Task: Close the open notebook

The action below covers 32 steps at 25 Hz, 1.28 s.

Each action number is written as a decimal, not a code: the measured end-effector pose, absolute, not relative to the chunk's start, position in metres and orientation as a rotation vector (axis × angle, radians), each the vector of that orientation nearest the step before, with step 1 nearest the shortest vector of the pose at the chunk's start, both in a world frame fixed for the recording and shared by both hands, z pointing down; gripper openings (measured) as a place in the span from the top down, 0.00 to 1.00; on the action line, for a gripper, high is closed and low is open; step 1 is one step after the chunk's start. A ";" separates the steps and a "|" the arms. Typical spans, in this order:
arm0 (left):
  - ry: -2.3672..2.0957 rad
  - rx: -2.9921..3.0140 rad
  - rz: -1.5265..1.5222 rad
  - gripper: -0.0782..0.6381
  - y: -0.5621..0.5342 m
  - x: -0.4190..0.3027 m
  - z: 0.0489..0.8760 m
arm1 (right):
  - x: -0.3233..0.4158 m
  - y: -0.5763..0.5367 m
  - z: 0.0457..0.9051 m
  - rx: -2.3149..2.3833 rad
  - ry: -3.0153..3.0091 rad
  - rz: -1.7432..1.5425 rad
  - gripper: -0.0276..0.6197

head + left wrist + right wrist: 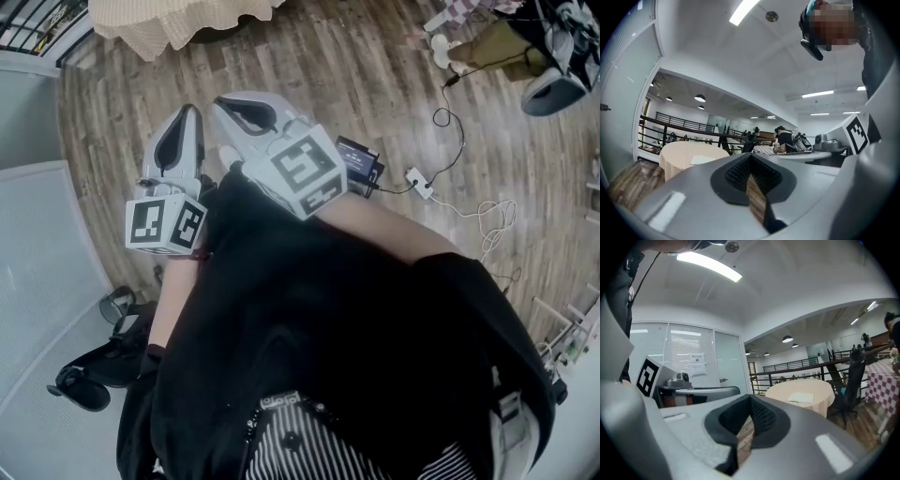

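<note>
A white notebook (704, 160) lies on a round table with a beige cloth (679, 154), far ahead of both grippers; whether it is open I cannot tell at this distance. The right gripper view shows the same notebook (801, 397) on that table (811, 389). In the head view only the cloth's edge (178, 23) shows at the top. My left gripper (186, 120) and right gripper (230, 103) are held side by side close to the person's chest, over the wooden floor. Both are shut with nothing between their pads (740, 173) (761, 420).
A power strip (419, 182) with trailing cables and a dark box (359, 161) lie on the floor to the right. A black chair (851, 380) stands beside the round table, with a railing (679, 129) behind. A person (785, 138) sits far off. A glass wall (37, 281) runs along the left.
</note>
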<state>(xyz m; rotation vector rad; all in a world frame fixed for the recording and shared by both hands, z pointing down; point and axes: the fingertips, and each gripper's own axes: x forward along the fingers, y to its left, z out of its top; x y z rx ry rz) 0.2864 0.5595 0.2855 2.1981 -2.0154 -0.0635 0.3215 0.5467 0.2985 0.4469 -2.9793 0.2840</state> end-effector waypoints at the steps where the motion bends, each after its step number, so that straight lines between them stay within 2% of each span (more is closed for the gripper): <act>1: -1.999 2.197 -0.054 0.88 0.556 0.286 0.288 | 0.318 0.543 0.302 0.451 -2.967 0.293 0.95; 16: -1.901 2.239 -0.026 0.88 0.428 0.226 0.309 | 0.257 0.439 0.320 0.546 -2.905 0.299 0.95; 32: -1.756 2.314 -0.005 0.88 0.314 0.099 0.306 | 0.120 0.330 0.301 0.743 -2.824 0.183 0.95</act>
